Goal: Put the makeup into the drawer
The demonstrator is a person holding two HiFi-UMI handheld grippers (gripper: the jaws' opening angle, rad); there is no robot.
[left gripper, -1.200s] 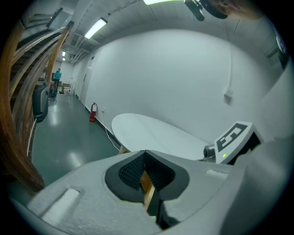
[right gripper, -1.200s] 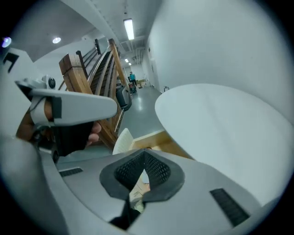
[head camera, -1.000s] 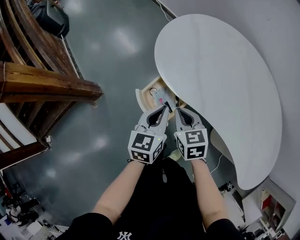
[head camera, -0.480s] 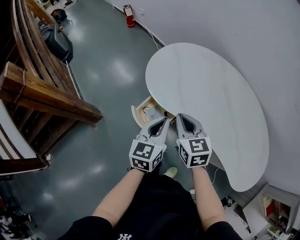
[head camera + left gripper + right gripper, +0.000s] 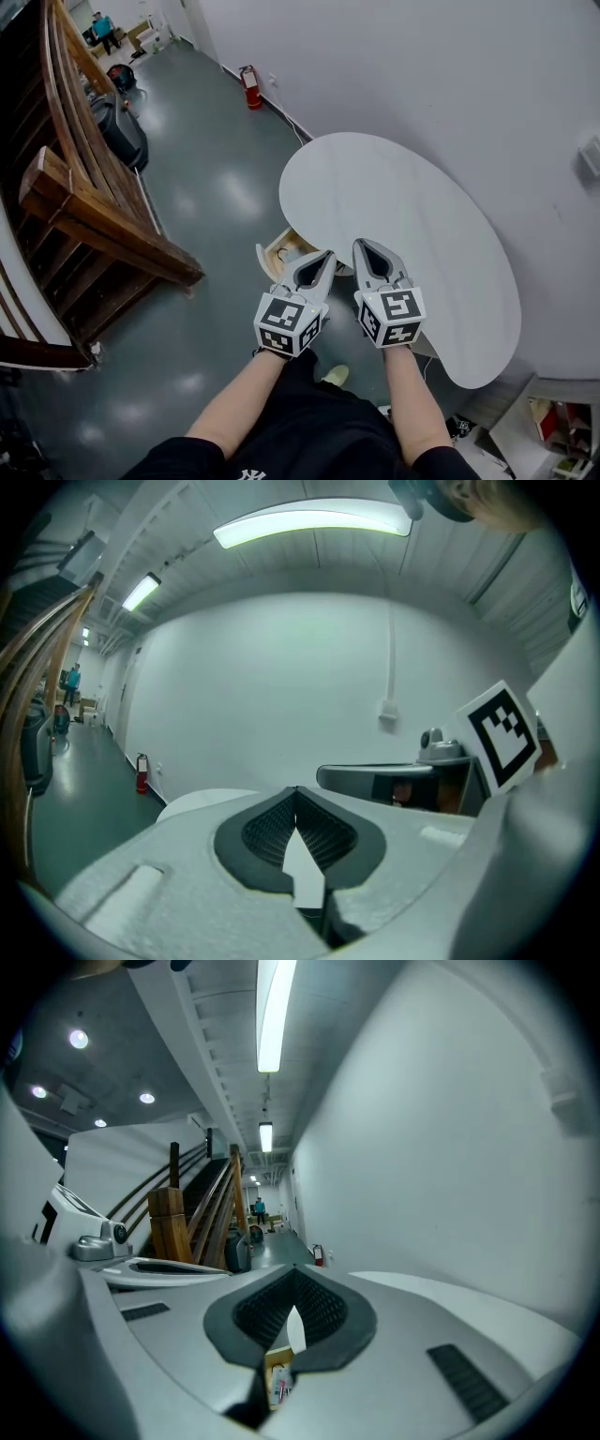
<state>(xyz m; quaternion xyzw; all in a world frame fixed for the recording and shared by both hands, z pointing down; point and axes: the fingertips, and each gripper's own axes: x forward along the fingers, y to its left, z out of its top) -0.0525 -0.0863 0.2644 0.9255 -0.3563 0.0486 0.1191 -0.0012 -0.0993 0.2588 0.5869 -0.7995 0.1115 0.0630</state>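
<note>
A white kidney-shaped table (image 5: pixel 412 225) fills the middle of the head view. Under its left edge a light wooden drawer (image 5: pixel 278 254) stands pulled out. My left gripper (image 5: pixel 323 256) and right gripper (image 5: pixel 367 247) are held side by side, high above the table's near edge, pointing away from me. Both are shut with nothing between the jaws. The left gripper view shows its jaws (image 5: pixel 296 791) meeting against the white wall. Through the slit under the right gripper (image 5: pixel 292 1271) I see the drawer (image 5: pixel 277 1363) far below, with a small pink-and-white makeup item (image 5: pixel 278 1387) in it.
A wooden staircase (image 5: pixel 84 206) runs along the left, with a black bag (image 5: pixel 117 131) beside it. A red fire extinguisher (image 5: pixel 251 86) stands by the white wall (image 5: pixel 422 84). A person (image 5: pixel 101 28) stands far down the hall. Shelves (image 5: pixel 553 441) sit at the bottom right.
Both grippers have risen away from the drawer, still shut and side by side. The head view has tipped up, so the drawer looks smaller and farther below.
</note>
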